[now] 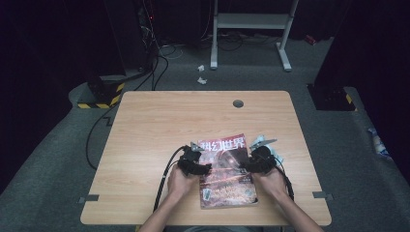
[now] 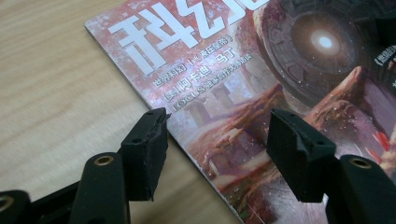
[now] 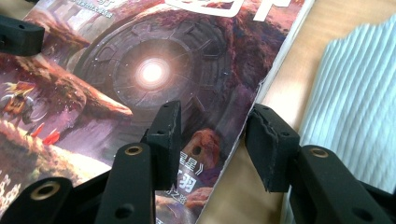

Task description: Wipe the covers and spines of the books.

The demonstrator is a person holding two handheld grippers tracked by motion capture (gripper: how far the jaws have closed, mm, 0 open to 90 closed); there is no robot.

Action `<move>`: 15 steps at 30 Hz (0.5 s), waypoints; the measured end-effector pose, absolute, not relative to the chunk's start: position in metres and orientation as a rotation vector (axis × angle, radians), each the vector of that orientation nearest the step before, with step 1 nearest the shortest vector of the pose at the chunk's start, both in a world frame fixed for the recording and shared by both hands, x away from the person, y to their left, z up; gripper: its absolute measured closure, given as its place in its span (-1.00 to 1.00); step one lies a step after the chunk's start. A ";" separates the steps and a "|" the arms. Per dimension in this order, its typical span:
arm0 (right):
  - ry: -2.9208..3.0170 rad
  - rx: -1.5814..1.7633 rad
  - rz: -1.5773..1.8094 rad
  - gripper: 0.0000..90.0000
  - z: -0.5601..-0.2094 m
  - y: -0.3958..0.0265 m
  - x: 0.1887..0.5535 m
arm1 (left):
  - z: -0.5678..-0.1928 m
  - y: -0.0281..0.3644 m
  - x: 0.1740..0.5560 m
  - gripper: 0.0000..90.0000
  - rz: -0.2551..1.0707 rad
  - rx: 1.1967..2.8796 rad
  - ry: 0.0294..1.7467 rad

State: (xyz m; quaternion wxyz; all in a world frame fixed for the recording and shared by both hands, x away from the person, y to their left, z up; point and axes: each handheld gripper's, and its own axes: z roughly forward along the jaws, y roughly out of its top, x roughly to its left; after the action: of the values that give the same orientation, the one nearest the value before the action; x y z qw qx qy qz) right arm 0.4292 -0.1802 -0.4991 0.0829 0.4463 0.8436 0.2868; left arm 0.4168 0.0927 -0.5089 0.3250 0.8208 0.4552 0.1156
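- On the pale wood-grain counter [image 1: 145, 125], near your edge, lies a flat, glossy magazine [image 1: 227, 174], a red-brown rectangle.
- Its long axis runs away from you, title end farthest, tilted slightly.
- Your left gripper [image 2: 215, 140] straddles its left edge, matte black fingers [image 2: 149, 149] apart, gripping nothing.
- Your right gripper [image 3: 212, 140] straddles the right edge, likewise open, beside a ribbed pale-blue cloth [image 3: 355, 102].
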 end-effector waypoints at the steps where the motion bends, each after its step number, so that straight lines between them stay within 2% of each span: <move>1: 2.512 1.338 0.852 0.24 -0.499 -0.178 0.433 | -0.509 0.094 0.421 -0.15 0.309 2.150 1.198; 8: 2.494 1.372 0.830 0.23 -0.498 -0.166 0.457 | -0.511 0.101 0.449 -0.14 0.323 2.104 1.240; 15: 2.505 1.377 0.833 0.22 -0.494 -0.167 0.459 | -0.511 0.104 0.432 -0.16 0.316 2.095 1.248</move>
State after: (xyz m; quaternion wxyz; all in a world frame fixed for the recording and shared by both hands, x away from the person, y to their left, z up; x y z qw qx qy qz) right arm 0.4586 -0.1670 -0.4939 0.0819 0.4608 0.8386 0.2789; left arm 0.4322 0.1042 -0.5107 0.3348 0.8028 0.4783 0.1211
